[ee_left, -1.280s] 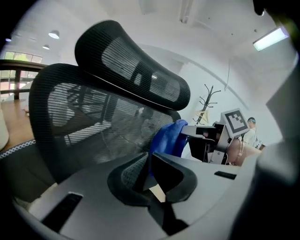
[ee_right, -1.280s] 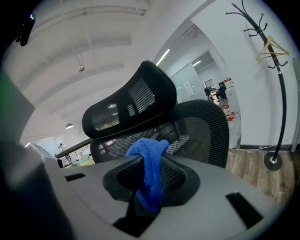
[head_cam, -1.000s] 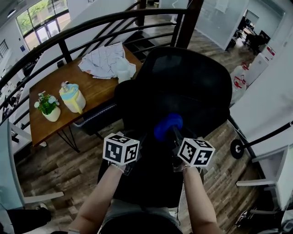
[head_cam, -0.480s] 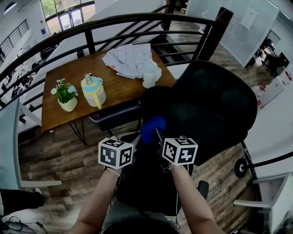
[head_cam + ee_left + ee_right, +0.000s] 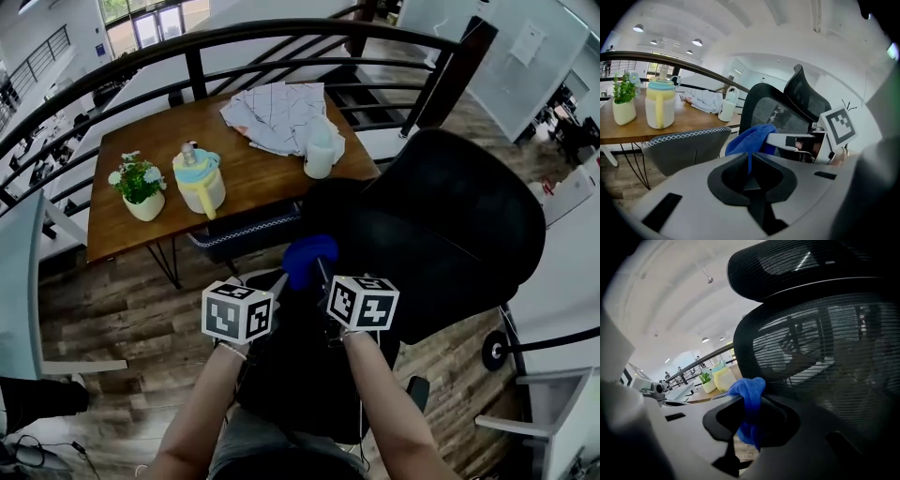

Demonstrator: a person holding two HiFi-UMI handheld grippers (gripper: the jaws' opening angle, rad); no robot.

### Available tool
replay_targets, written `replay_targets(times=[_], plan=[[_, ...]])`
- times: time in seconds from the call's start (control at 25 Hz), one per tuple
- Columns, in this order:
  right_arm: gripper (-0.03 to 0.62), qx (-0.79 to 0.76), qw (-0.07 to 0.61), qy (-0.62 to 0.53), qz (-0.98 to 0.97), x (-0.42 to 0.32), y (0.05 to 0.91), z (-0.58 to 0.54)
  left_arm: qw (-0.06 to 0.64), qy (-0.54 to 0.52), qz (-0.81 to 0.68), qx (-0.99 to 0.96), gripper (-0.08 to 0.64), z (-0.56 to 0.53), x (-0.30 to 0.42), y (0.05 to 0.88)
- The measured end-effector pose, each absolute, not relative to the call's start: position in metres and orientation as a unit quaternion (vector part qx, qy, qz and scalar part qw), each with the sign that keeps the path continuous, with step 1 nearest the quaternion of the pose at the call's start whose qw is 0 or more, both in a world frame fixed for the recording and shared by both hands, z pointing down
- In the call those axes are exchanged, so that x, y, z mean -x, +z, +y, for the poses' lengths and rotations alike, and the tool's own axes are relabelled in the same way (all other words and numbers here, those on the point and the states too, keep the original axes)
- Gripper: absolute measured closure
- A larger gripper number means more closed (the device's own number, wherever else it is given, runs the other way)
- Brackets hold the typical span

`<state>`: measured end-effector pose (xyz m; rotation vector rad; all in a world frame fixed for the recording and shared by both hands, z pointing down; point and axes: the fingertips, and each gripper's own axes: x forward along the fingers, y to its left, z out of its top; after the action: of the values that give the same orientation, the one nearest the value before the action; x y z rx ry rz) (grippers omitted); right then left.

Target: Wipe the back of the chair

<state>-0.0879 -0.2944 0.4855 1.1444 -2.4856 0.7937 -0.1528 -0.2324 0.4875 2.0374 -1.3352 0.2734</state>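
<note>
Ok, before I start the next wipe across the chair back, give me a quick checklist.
1. Blue cloth clamped in right gripper: ok.
2. Cloth pressed against the chair back: cannot tell; it sits right at the mesh edge.
3. Left gripper shut and empty: ok.
4. Left gripper apart from the cloth: ok.
5. Yellow jug on the table, away from the chair: ok.

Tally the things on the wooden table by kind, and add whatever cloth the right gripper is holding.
Potted plant: 1
Jugs: 2, a yellow jug and a white jug
Cloths: 2, a patterned cloth on the table and a blue cloth in the right gripper
Total: 5
</note>
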Motion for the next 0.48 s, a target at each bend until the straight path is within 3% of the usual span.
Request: replay_targets(times=[0.48], plan=[[0.505, -0.455, 0.127, 0.286, -0.834, 0.020, 0.492, -0.307, 0.332, 0.131, -0.468, -0.808, 0.525, -0.250, 0.102, 0.494]])
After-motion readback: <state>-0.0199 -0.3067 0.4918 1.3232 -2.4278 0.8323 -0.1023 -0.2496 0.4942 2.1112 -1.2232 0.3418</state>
